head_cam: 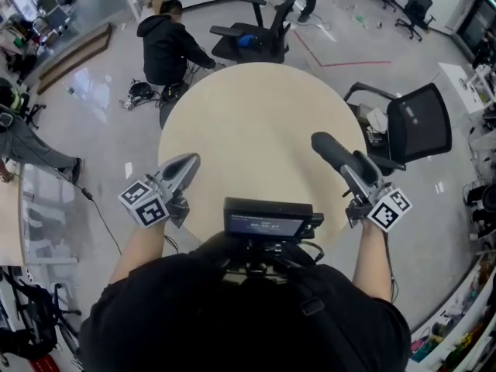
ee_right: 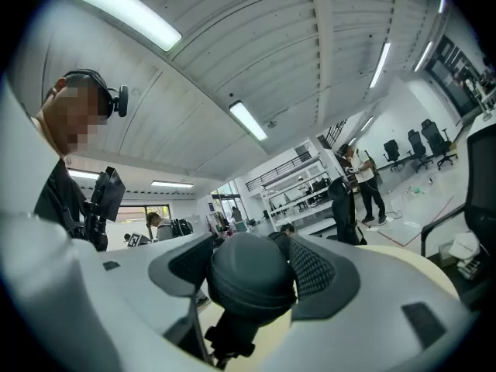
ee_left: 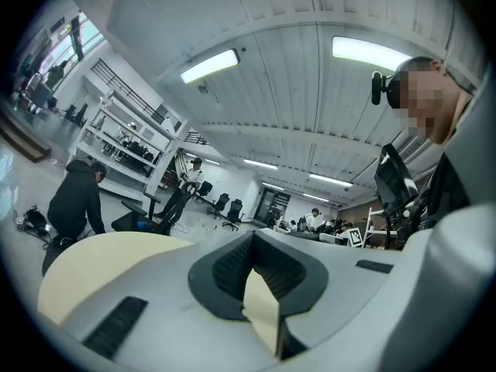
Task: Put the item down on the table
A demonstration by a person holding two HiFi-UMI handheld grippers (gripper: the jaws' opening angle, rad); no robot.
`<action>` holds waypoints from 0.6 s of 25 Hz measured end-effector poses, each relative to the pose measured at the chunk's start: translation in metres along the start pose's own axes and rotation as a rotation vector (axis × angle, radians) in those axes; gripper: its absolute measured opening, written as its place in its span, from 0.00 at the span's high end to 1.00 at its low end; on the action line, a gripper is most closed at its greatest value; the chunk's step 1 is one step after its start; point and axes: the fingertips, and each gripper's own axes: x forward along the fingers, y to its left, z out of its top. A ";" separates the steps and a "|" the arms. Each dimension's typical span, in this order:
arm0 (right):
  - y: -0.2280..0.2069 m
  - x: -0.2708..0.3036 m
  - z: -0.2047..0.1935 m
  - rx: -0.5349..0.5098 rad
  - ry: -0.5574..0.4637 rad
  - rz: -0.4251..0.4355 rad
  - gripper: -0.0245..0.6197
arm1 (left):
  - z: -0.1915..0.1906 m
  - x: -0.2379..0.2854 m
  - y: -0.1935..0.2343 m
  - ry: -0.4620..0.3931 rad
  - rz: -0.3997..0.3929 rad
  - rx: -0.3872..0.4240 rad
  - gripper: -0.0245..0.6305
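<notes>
A round beige table (head_cam: 256,122) lies in front of me with a bare top. My right gripper (head_cam: 350,166) is over its right edge, shut on a dark grey rod-like item (head_cam: 329,147) with a rounded end that points out over the table. The right gripper view shows that item (ee_right: 252,277) filling the gap between the pads of the right gripper (ee_right: 252,285), with a black stem below it. Over the table's left edge, my left gripper (head_cam: 188,161) has its jaws together and nothing in them. Seen from the left gripper view, the left gripper (ee_left: 252,240) has its tips meeting, with the table (ee_left: 101,262) beneath.
A black mesh office chair (head_cam: 418,122) stands close to the table's right side. Another black chair (head_cam: 256,37) and a crouching person in black (head_cam: 167,49) are at the far edge. A black device (head_cam: 267,219) sits on my chest. Cables lie on the floor at left.
</notes>
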 end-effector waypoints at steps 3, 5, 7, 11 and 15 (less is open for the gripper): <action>-0.028 0.016 0.000 -0.001 0.033 0.046 0.47 | -0.003 0.009 -0.002 -0.001 0.048 -0.021 0.96; -0.036 0.028 -0.001 -0.004 0.046 0.063 0.47 | -0.010 0.005 -0.005 0.009 0.067 -0.033 0.96; -0.040 0.044 -0.004 -0.002 0.047 0.079 0.47 | -0.020 0.002 -0.001 0.041 0.077 -0.029 0.96; -0.053 0.081 -0.004 -0.028 0.041 0.067 0.47 | -0.022 0.012 0.031 0.076 0.058 -0.002 0.96; -0.048 0.094 -0.001 -0.047 0.034 0.019 0.47 | -0.027 0.016 0.061 0.086 0.015 0.006 0.96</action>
